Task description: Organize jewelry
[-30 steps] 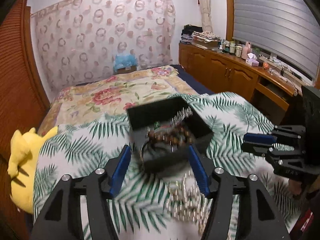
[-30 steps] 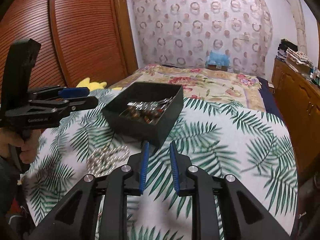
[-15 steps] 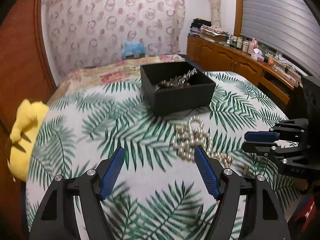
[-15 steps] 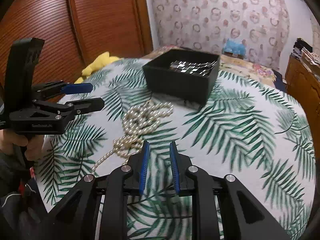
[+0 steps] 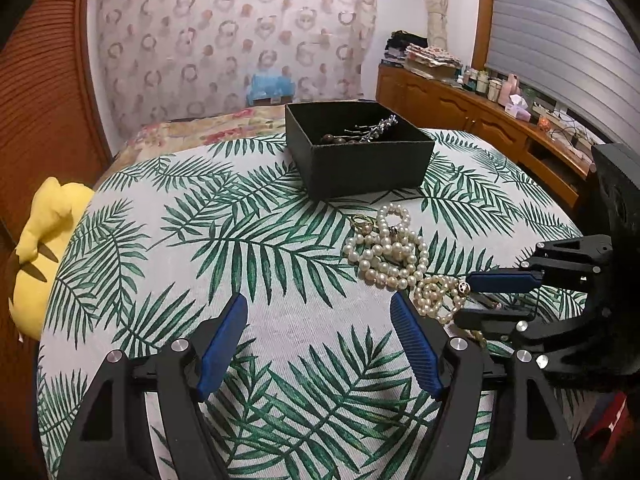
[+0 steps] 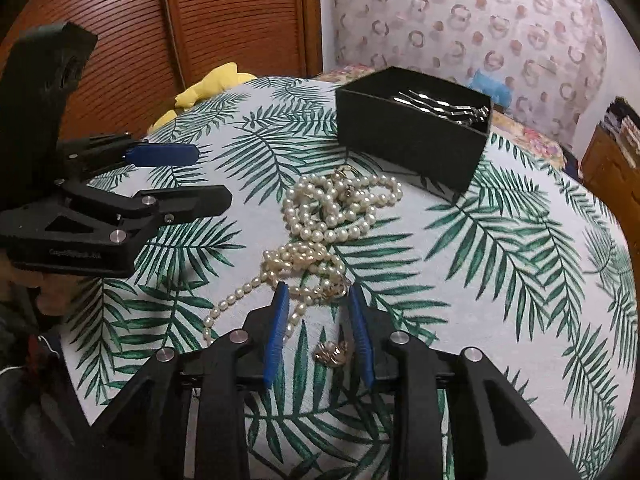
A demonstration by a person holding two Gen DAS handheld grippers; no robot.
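**Pearls on the cloth, box waiting behind**

I hold my right gripper point(image 6: 318, 300) low over the near end of the pearl necklace point(image 6: 332, 216), jaws parted to a moderate gap that straddles the strand, because that tail looks easiest to pinch. A small gold piece point(image 6: 332, 352) lies between the fingers, nearer me. My left gripper point(image 5: 320, 320) hangs wide and empty beside the heap, ready to steady it. The black box point(image 5: 360, 152), already holding hairpins point(image 6: 440, 106) and dark beads point(image 5: 334, 139), sits just beyond the pearls, so I judge the carry short.
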